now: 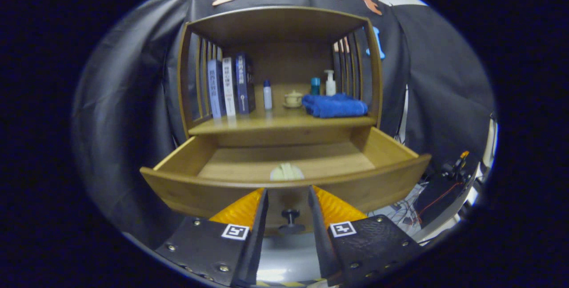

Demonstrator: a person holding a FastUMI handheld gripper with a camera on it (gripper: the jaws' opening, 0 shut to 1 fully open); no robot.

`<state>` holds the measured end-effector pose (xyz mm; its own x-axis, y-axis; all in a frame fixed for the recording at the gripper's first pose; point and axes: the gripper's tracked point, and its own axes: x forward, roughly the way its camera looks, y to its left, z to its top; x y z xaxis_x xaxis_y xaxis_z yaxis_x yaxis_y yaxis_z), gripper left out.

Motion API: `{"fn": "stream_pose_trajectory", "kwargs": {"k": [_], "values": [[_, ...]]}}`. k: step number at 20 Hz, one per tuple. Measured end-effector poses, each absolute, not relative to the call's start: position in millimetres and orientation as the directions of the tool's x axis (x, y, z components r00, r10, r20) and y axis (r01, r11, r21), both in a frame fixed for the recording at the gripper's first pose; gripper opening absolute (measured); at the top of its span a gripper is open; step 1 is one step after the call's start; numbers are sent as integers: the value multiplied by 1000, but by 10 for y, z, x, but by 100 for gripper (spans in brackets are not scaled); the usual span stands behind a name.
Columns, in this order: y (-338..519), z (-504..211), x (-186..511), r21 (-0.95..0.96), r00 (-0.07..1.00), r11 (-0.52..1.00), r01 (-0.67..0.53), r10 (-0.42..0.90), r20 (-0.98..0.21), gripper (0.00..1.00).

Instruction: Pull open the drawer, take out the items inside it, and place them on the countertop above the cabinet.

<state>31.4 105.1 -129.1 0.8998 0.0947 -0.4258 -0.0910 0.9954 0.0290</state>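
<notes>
with fingers (249, 208) apart, drawer (284, 186) open, perhaps holding cloth (287, 172).

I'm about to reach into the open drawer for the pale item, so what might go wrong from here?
1. The pale item lies right behind the drawer front; the open fingers, astride the knob, may catch that front on the way in.
2. The countertop already carries books, a bottle, a small pot and a blue towel; placing could knock one.
</notes>
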Motion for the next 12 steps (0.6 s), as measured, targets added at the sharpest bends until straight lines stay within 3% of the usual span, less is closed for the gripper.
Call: {"fn": "stream_pose_trajectory", "kwargs": {"k": [3, 12], "values": [[1153, -1192, 682, 19, 894, 992, -122, 119, -432, 52], [1309, -2053, 1331, 3, 665, 981, -194, 134, -735, 52]]}}
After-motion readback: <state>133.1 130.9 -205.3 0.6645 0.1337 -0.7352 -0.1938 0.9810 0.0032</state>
